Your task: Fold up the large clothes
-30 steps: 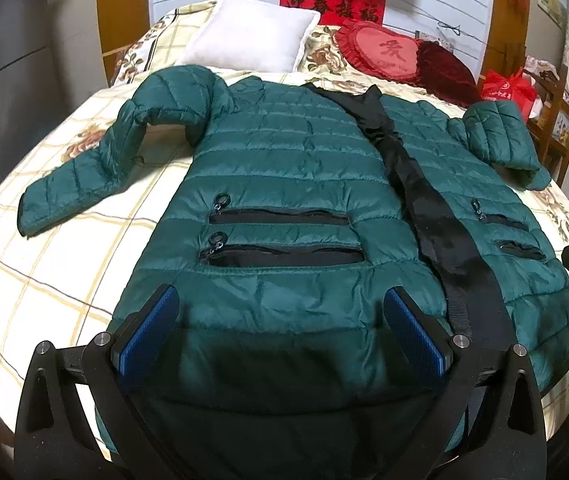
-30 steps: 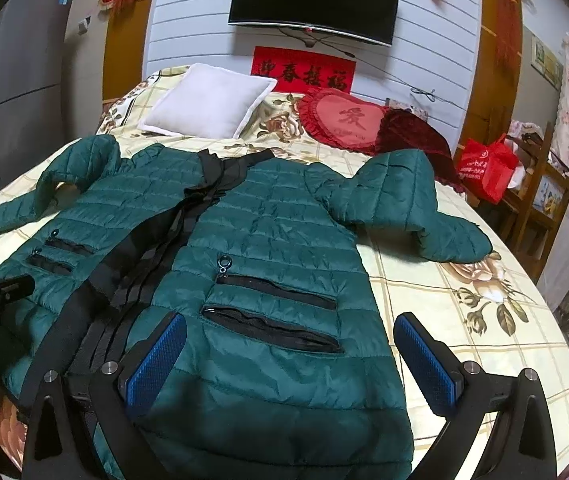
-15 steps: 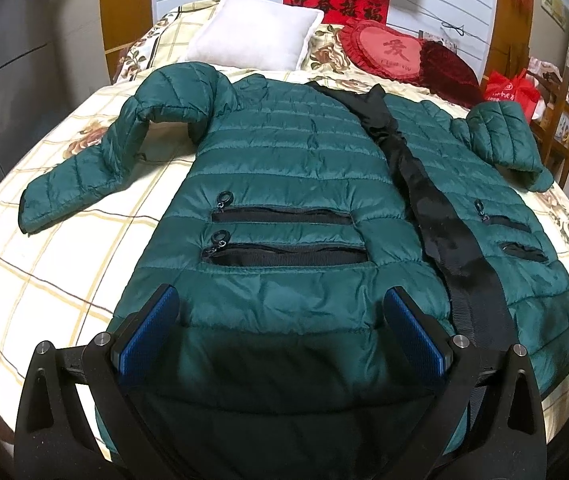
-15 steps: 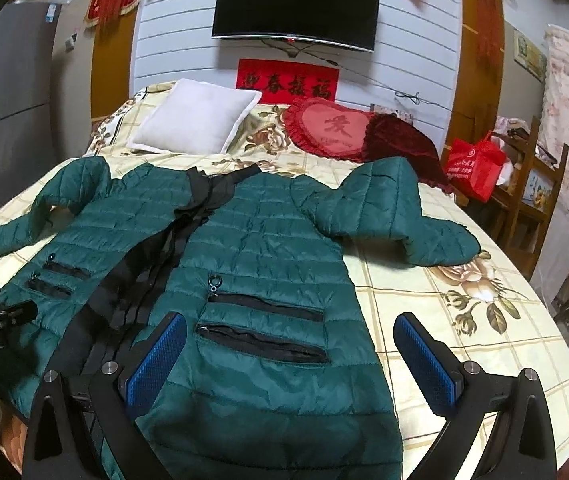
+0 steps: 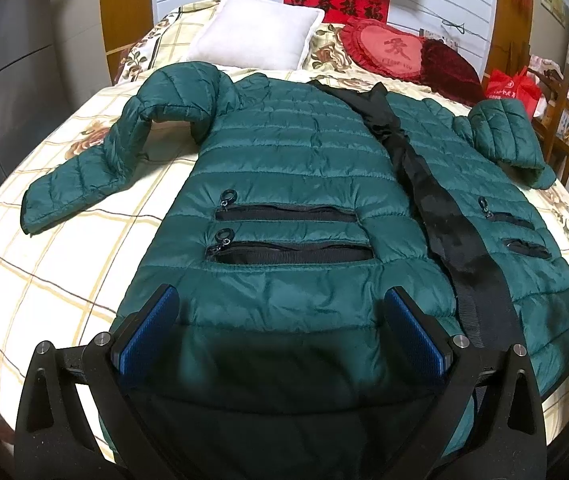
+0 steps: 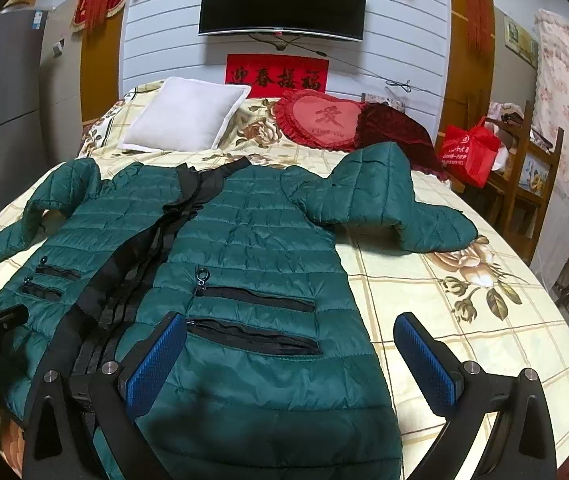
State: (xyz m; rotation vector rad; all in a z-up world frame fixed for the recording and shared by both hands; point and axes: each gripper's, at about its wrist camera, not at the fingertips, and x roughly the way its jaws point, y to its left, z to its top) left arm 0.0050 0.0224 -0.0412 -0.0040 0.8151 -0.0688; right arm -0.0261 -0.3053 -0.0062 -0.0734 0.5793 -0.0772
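Note:
A dark green quilted jacket (image 5: pixel 284 168) lies spread front-up on the bed, also seen in the right wrist view (image 6: pixel 252 240). Its black zipper placket (image 5: pixel 436 216) runs down the middle. The left sleeve (image 5: pixel 96 164) bends out to the left; the right sleeve (image 6: pixel 396 208) bends out to the right. My left gripper (image 5: pixel 280 332) is open and empty above the hem of the left panel. My right gripper (image 6: pixel 290 360) is open and empty above the hem of the right panel.
The bed (image 6: pixel 464 320) has a cream checked floral sheet. A white pillow (image 6: pixel 184 120) and a red heart cushion (image 6: pixel 324 120) lie at the head. A wooden chair with a red bag (image 6: pixel 468 152) stands to the right. A TV (image 6: pixel 282 0) hangs on the wall.
Both grippers have drawn back and lifted a little, so more of the room shows. The jacket has not moved. Both grippers stay open.

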